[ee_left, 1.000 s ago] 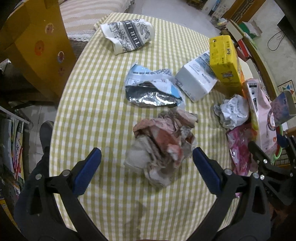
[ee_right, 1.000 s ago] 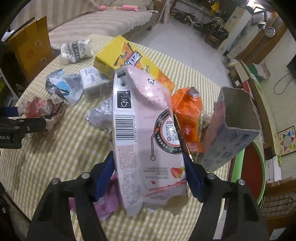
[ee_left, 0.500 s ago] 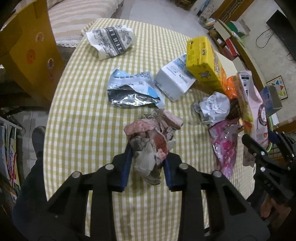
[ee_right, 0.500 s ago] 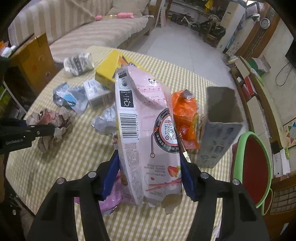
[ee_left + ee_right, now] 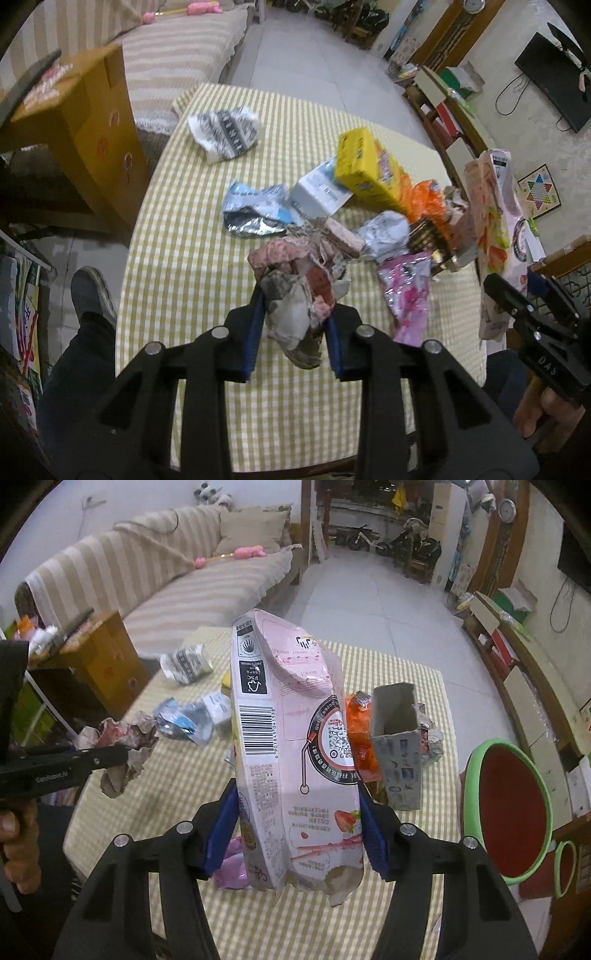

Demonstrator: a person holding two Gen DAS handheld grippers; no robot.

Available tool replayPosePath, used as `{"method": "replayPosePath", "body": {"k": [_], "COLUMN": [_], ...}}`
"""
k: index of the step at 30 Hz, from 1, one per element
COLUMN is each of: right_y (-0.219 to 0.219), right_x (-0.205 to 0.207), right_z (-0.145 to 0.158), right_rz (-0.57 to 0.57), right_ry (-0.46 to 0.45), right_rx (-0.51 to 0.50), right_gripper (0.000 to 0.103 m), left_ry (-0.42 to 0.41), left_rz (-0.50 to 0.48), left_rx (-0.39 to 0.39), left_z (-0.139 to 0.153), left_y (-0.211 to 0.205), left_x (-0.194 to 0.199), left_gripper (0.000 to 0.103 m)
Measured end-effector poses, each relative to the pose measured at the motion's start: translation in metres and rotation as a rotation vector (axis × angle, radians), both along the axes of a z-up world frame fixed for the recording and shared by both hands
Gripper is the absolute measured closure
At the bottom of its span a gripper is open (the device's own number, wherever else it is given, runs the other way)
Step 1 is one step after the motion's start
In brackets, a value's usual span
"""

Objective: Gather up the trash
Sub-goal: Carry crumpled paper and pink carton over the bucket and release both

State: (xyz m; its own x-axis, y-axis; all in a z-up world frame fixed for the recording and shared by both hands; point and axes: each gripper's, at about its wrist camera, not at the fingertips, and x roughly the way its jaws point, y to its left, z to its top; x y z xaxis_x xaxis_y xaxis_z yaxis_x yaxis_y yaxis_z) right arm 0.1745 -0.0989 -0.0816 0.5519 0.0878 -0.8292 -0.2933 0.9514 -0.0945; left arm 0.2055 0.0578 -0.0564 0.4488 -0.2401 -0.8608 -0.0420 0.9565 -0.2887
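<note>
The left gripper (image 5: 293, 332) is clamped on a paper wad (image 5: 299, 291) above the table (image 5: 177, 240), while at 3 o'clock the right gripper (image 5: 297, 830) is clamped on a pink box (image 5: 291, 738).

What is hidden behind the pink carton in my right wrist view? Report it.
Observer: A yellow box lies on the tablecloth behind the pink carton.
Operator: Check the left gripper's hold.
Observer: The left gripper has both pads pressed on the crumpled paper wad.
Operator: Name the litter beside that wad.
Observer: A white paper ball, and next to it a pink foil wrapper lying flat.
</note>
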Motion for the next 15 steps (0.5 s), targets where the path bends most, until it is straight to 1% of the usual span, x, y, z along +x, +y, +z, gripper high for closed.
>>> {"method": "replayPosePath", "body": {"k": [2, 5, 6, 8, 11, 15], "right_y": [-0.001, -0.008, -0.011, -0.018, -0.033, -0.054], "right_x": [-0.003, -0.006, -0.008, -0.009, -0.011, -0.016], "right_z": [0.006, 0.017, 0.020, 0.025, 0.034, 0.044], "right_rz": [-0.004, -0.016, -0.022, -0.034, -0.060, -0.099], "right_ry": [-0.006, -0.014, -0.019, -0.025, -0.037, -0.059], "right_rx": [0.017, 0.052, 0.061, 0.083, 0.107, 0.117], "right_gripper": [0.045, 0.045, 0.045, 0.045, 0.045, 0.045], "left_ry": [-0.014, -0.052, -0.058, -0.084, -0.107, -0.127], "left_rz": [-0.003, -0.017, -0.022, -0.038, -0.063, -0.100], "left_rx": [-0.001, -0.004, -0.004, -0.007, -0.016, -0.029], "left_z": [0.007, 0.027, 0.029, 0.041, 0.054, 0.063], "left_y": [-0.006, -0.016, -0.019, -0.028, -0.042, -0.063], "left_x": [0.002, 0.002, 0.003, 0.003, 0.002, 0.005], "left_gripper": [0.074, 0.074, 0.074, 0.074, 0.074, 0.074]}}
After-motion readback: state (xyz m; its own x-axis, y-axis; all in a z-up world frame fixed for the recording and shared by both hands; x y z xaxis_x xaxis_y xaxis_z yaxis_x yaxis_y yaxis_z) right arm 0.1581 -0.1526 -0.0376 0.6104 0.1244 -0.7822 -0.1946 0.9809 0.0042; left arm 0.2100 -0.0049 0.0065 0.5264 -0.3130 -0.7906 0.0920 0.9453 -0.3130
